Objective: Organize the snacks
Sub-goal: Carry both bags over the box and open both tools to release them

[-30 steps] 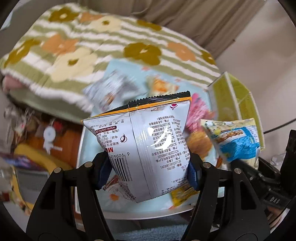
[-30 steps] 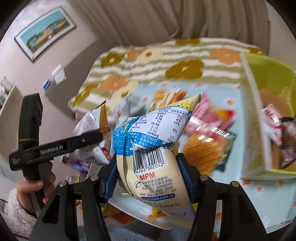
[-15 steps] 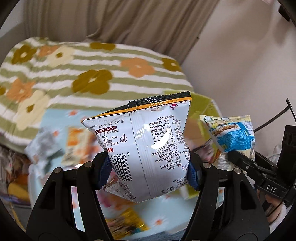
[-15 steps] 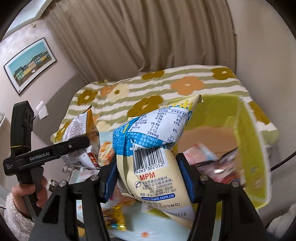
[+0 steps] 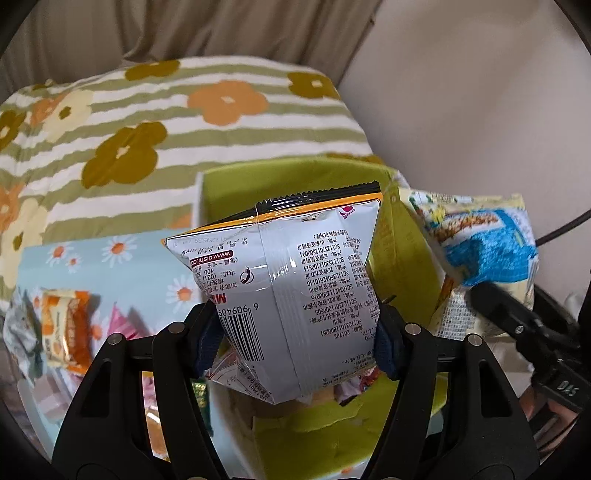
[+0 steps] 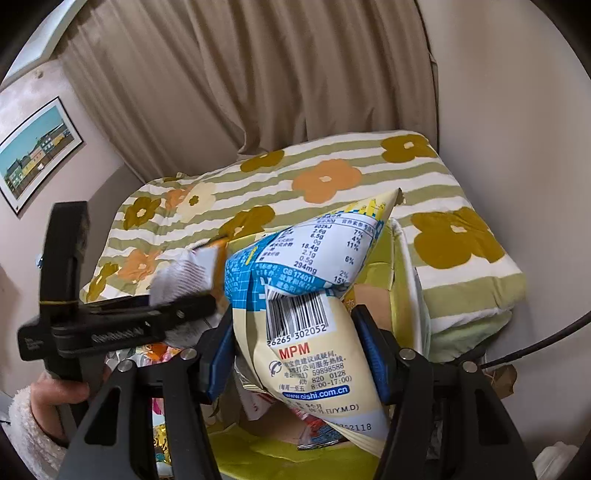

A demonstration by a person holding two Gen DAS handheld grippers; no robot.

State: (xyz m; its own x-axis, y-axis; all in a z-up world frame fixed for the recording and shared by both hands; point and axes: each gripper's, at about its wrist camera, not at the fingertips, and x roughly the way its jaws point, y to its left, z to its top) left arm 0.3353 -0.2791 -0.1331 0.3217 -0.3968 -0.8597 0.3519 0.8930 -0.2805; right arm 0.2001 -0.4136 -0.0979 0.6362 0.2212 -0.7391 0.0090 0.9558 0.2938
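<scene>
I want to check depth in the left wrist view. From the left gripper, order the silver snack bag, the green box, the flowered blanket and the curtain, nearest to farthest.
1. Silver snack bag, clamped in the left gripper.
2. Green box, right below and behind the bag.
3. Flowered blanket, beyond the box.
4. Curtain, at the back.

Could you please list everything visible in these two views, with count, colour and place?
silver snack bag: one, silver with an orange top, in the left gripper over the box
blue snack bag: one, blue and cream, in the right gripper over the box
box: one, yellow-green, on the table, snacks inside
loose snacks: several, orange and pink, on the table left of the box
table: one, light blue, daisy print
blanket: one, green-striped, floral, behind
curtain: one, beige, at the back
picture: one, on the wall, left
left gripper: black, shut
right gripper: black, shut
hand: one, fluffy white sleeve
</scene>
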